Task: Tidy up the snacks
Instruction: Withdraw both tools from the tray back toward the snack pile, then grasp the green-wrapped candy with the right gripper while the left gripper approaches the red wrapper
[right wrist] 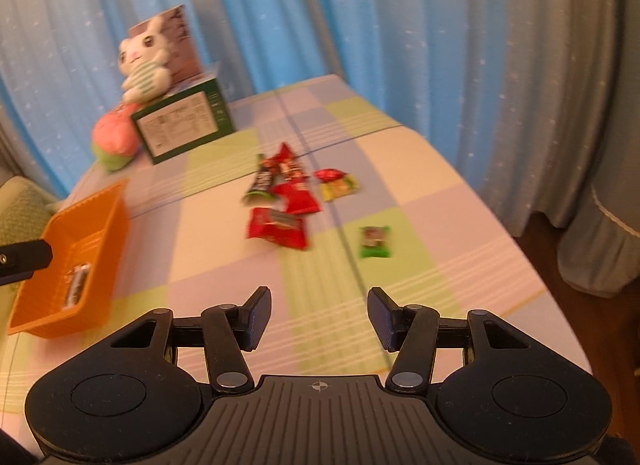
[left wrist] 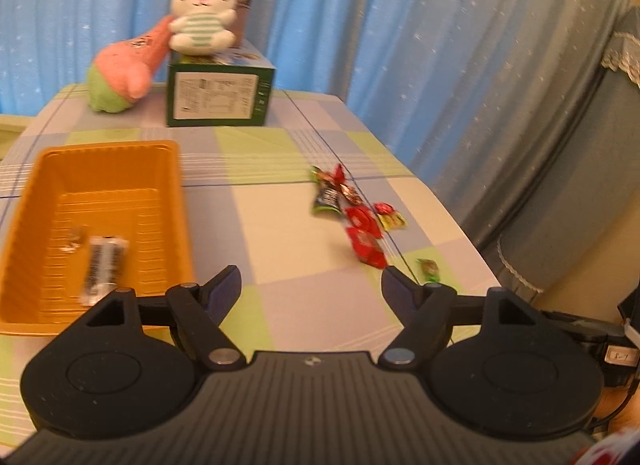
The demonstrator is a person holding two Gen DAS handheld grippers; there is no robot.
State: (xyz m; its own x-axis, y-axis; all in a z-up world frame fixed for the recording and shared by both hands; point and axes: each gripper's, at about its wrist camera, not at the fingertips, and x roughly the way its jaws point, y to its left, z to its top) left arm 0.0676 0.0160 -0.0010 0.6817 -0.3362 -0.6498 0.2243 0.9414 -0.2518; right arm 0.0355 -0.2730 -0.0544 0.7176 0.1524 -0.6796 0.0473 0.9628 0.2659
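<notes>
**Both tools empty, snack pile not yet touched**

Right tool (right wrist: 318,319): jaws wide apart, nothing between them, hovering over the bench (right wrist: 420,201), aimed at the loose snacks. Left tool (left wrist: 311,292): also spread wide, empty, sitting just beside the orange tray (left wrist: 108,153).

Snacks: cluster mid-bench, right of the tray. Nearest to right tool is a red pack (right wrist: 278,227), behind it a second red pack (right wrist: 298,197), a dark bar (right wrist: 262,181), and a red/yellow piece (right wrist: 336,183). One green candy (right wrist: 374,242) lies alone, apart from the cluster. Tray already holds a silver-wrapped bar (left wrist: 104,265) plus sth small and shiny next to it.

Risks, imo:
- Packs overlap or touch, so a pinch on one prob drags or grabs a neighbour.
- Flat foil wrappers: jaws may skid over them instead of closing on an edge.
- Green candy sits towards the bench's right side; a sloppy nudge could push it further out.
- Tray looks light; left tool could bump it.

Hard to tell: both views motion-blurred, labels unreadable, exact count in the cluster unclear. Tray's near edge is hidden behind the left tool. Plush toys and green box (left wrist: 220,99) at the back are not involved.
</notes>
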